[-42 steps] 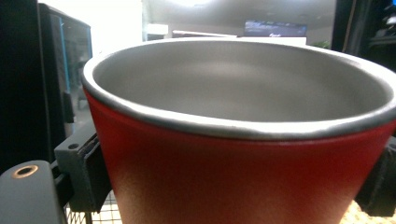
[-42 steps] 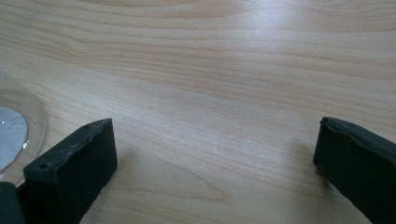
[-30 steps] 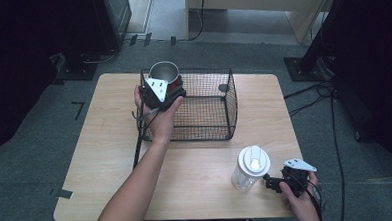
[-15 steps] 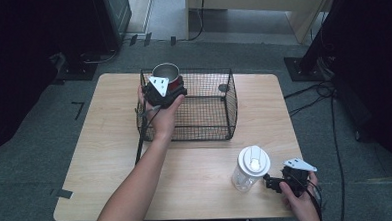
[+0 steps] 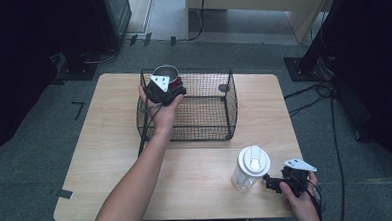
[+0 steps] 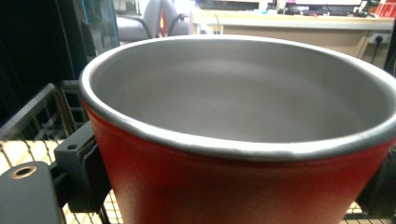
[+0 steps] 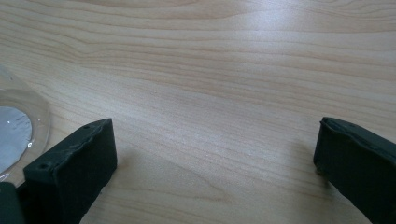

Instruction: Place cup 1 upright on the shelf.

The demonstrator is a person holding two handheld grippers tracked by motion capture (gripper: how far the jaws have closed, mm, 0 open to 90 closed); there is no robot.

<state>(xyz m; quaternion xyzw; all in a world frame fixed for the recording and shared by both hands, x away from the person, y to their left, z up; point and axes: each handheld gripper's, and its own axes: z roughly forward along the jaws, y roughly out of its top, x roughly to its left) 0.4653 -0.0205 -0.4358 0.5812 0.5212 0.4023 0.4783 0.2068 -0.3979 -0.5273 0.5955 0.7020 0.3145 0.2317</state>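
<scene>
The left gripper point(image 5: 169, 87) has its fingers clenched on a red cup point(image 5: 165, 73) with a bare metal inside, holding it upright at the 10 o'clock corner of a black wire basket point(image 5: 205, 132) that stands on the far half of the wooden surface point(image 5: 110, 144). In the left gripper view one black finger point(image 6: 81, 172) presses the cup point(image 6: 224, 186) low on its red wall, a grip that keeps the mouth level and the rim free. My guess is the cup is being lowered into that corner, since the hand reaches over the near wire wall.

The right gripper point(image 5: 273, 183) lies at 5 o'clock on the surface, its fingers point(image 7: 74, 172) spread wide and released, nothing between them but bare wood. It sits just beside a clear tumbler point(image 5: 250, 168) with a white lid, likely waiting its turn.

Whether the cup's base touches the basket floor I cannot tell: the hand and gripper cover it from above, and the left gripper view cuts it off. A small dark thing point(image 5: 223, 88) at the basket's far side is too small to make out. The tumbler point(image 7: 16, 126) appears as a blurred sliver in the right gripper view.
</scene>
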